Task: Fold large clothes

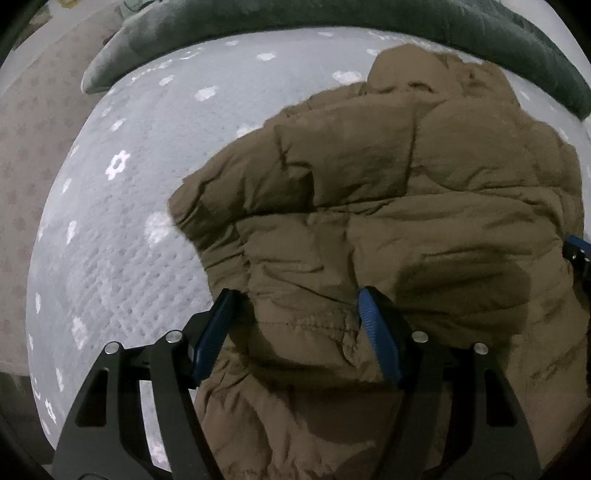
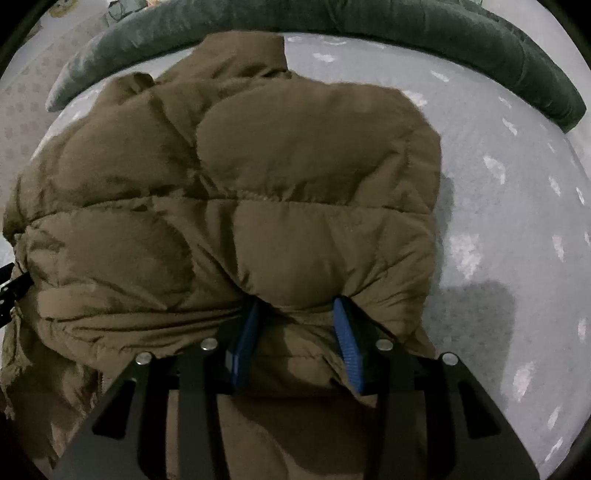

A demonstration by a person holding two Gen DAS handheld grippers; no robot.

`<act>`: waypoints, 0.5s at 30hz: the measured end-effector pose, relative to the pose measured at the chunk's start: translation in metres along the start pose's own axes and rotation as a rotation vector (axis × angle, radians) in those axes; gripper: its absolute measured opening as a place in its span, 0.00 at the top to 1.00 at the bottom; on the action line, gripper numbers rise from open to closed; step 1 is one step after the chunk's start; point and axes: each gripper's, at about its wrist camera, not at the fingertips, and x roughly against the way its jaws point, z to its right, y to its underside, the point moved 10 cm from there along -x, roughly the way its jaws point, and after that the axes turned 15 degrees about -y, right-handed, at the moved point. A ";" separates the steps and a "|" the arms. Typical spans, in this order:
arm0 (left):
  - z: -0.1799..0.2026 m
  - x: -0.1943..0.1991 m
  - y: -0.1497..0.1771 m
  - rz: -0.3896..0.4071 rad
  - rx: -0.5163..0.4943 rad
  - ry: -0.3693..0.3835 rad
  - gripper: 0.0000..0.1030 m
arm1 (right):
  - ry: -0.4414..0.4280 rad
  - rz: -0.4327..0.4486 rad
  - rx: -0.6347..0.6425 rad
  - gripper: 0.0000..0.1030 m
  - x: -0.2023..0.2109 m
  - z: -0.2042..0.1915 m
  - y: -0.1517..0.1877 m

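A brown puffer jacket [image 1: 388,177] lies on a grey bed cover with white flowers [image 1: 155,122]. Its collar points away from me. My left gripper [image 1: 295,306] is shut on the jacket's near hem at its left side, with fabric bunched between the blue pads [image 1: 376,332]. In the right wrist view the same jacket [image 2: 258,177] fills the frame. My right gripper [image 2: 299,314] is shut on the near hem at its right side, with fabric bunched between its blue pads [image 2: 347,343]. The right gripper's edge shows in the left wrist view [image 1: 578,254].
A dark green-grey bolster [image 1: 332,18] curves along the far edge of the bed; it also shows in the right wrist view [image 2: 424,26]. Beige patterned floor [image 1: 33,122] lies to the left. Bare bed cover [image 2: 517,206] lies right of the jacket.
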 end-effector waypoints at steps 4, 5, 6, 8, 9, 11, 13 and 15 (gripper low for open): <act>-0.007 0.028 0.016 0.012 0.040 0.029 0.24 | -0.070 0.076 -0.031 0.39 0.034 -0.007 0.012; -0.011 0.034 0.019 0.016 0.052 0.031 0.19 | -0.073 0.102 -0.028 0.33 0.046 -0.011 0.015; -0.016 0.043 0.024 0.027 0.065 0.037 0.17 | -0.075 0.118 -0.024 0.33 0.054 -0.014 0.019; -0.023 0.058 0.032 0.053 0.077 0.044 0.11 | -0.084 0.144 -0.016 0.30 0.075 -0.023 0.031; -0.028 0.068 0.039 0.067 0.081 0.042 0.09 | -0.077 0.160 -0.007 0.24 0.087 -0.027 0.038; -0.037 0.084 0.051 0.098 0.084 0.042 0.07 | -0.040 0.188 0.033 0.21 0.109 -0.032 0.052; -0.047 0.098 0.064 0.116 0.090 0.032 0.05 | -0.012 0.202 0.066 0.18 0.122 -0.035 0.058; -0.056 0.105 0.079 0.130 0.094 0.022 0.03 | 0.016 0.242 0.114 0.12 0.145 -0.043 0.072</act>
